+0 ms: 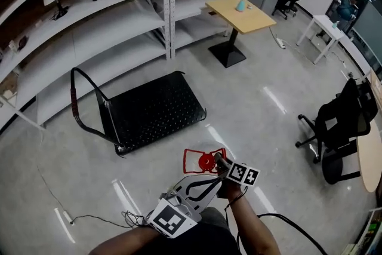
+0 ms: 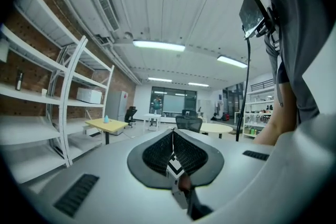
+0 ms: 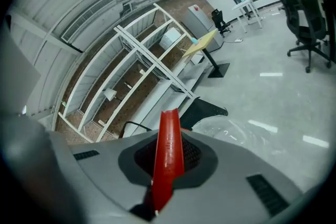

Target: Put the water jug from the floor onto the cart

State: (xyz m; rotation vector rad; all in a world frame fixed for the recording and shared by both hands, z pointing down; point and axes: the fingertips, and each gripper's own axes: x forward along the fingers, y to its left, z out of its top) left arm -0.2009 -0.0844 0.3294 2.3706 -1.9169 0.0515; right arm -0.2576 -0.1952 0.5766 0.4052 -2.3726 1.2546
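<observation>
Water jug [image 1: 205, 160]: you hold it by its red handle [image 3: 169, 128], and from your head view only that red handle and the cap show clearly, just ahead of your right hand. Your right gripper [image 3: 168, 160] has its jaws drawn narrow and pressed on the handle, which stands up between the pads as a red strip. In the right gripper view the jug's clear body [image 3: 236, 128] shows below and beyond the jaws, with grey floor [image 1: 268, 98] behind it. You cannot tell from these views whether the jug's base clears the floor.

The jug is over open floor, near the cart [image 1: 152, 107] but short of its nearest edge and not touching it. The cart is a flat black deck with a dotted surface, lying at a slant in front of you, its black loop handle [image 1: 83, 98] standing at the end on your left.

Your left gripper [image 2: 172, 144] has its jaws closed together, the dark pads meeting in a thin line with nothing pinched in them. It points level across the room, and in your head view it lies close beside the right gripper, low and to its left.

White shelving [image 1: 89, 27] runs behind the cart, a yellow table [image 1: 242, 14] stands further back, and a black office chair [image 1: 340, 122] sits off to your right.
</observation>
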